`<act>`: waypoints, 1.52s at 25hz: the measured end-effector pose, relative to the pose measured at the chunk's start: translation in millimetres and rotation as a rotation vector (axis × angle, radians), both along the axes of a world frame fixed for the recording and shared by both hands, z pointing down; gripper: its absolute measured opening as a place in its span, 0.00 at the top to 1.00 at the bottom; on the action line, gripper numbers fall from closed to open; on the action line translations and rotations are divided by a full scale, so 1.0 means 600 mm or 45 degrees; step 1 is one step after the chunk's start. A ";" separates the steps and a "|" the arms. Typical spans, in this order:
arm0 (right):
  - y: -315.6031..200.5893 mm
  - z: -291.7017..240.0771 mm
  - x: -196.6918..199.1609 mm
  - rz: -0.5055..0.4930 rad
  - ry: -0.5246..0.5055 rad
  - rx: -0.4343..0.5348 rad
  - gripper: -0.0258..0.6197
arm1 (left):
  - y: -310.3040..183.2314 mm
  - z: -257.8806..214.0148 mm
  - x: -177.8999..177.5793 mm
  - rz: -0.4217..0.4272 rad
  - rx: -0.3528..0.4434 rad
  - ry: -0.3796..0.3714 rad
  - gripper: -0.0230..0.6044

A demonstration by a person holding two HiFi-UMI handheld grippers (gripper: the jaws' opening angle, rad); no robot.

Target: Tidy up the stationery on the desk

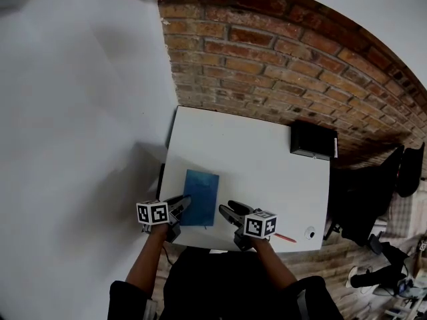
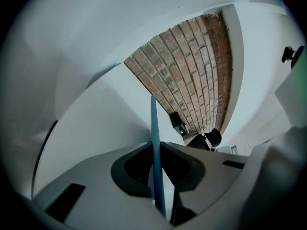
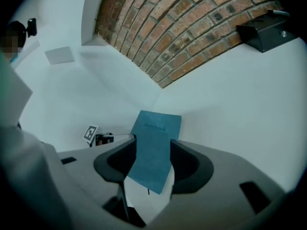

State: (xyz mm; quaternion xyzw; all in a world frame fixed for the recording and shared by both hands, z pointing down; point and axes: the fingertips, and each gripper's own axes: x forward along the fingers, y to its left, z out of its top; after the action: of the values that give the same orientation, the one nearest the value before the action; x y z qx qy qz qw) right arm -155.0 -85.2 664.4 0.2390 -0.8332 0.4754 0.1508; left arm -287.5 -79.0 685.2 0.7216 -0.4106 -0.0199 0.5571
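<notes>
Head view was filled by a white desk (image 1: pixel 267 179), near whose left front edge a blue notebook (image 1: pixel 200 197) was seen. It was clamped at its left edge by the left gripper (image 1: pixel 185 203), and only its thin edge could be made out between those jaws. The right gripper (image 1: pixel 228 209) was held with jaws apart, just beside the notebook's near right corner; contact could not be judged. A red pen (image 1: pixel 285 237) was partly hidden behind that gripper's marker cube.

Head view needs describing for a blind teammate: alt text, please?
Seen from above, a person's left gripper holds a blue notebook by its near corner at a white desk, the right gripper close beside it. A black box sits at the far corner.
</notes>
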 end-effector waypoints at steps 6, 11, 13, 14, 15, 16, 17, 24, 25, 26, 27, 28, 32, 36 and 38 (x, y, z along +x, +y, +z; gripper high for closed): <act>0.014 0.012 -0.021 -0.046 0.048 -0.013 0.63 | -0.005 0.030 -0.017 0.025 -0.054 -0.060 0.88; 0.039 0.028 -0.064 -0.190 0.199 0.121 0.63 | -0.009 0.060 -0.024 0.052 -0.099 -0.134 0.88; 0.048 0.044 -0.080 -0.290 0.301 0.216 0.63 | -0.011 0.070 -0.026 0.069 -0.118 -0.173 0.87; 0.052 0.052 -0.088 -0.334 0.343 0.252 0.63 | -0.011 0.076 -0.027 0.072 -0.130 -0.189 0.86; 0.055 0.059 -0.094 -0.369 0.376 0.284 0.63 | -0.011 0.081 -0.028 0.073 -0.145 -0.204 0.86; 0.056 0.065 -0.100 -0.394 0.403 0.317 0.63 | -0.011 0.086 -0.029 0.071 -0.160 -0.218 0.85; 0.055 0.070 -0.105 -0.411 0.428 0.352 0.63 | -0.011 0.090 -0.030 0.068 -0.173 -0.232 0.84; 0.053 0.098 -0.118 -0.507 0.524 0.407 0.63 | -0.008 0.095 -0.041 0.117 -0.151 -0.415 0.79; 0.054 0.100 -0.118 -0.509 0.524 0.403 0.63 | -0.005 0.095 -0.042 0.134 -0.147 -0.447 0.79; 0.055 0.101 -0.117 -0.509 0.527 0.401 0.63 | -0.002 0.095 -0.042 0.152 -0.144 -0.475 0.79; 0.055 0.102 -0.116 -0.506 0.534 0.401 0.63 | 0.000 0.096 -0.043 0.167 -0.146 -0.491 0.79; 0.053 0.103 -0.114 -0.496 0.546 0.404 0.63 | 0.002 0.096 -0.043 0.176 -0.152 -0.496 0.79; 0.040 0.112 -0.102 -0.447 0.594 0.382 0.63 | 0.012 0.095 -0.049 0.177 -0.153 -0.520 0.79; 0.044 0.121 -0.098 -0.465 0.610 0.356 0.63 | 0.021 0.085 -0.075 0.135 -0.086 -0.617 0.78; 0.044 0.122 -0.096 -0.457 0.618 0.355 0.63 | 0.027 0.081 -0.083 0.136 -0.077 -0.612 0.78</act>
State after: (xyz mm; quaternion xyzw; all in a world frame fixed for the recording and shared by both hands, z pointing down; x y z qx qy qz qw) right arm -212.9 -59.1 737.7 0.2131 -0.8587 0.2520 0.3920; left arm -337.4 -62.9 733.7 0.7092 -0.4929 0.1941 0.4652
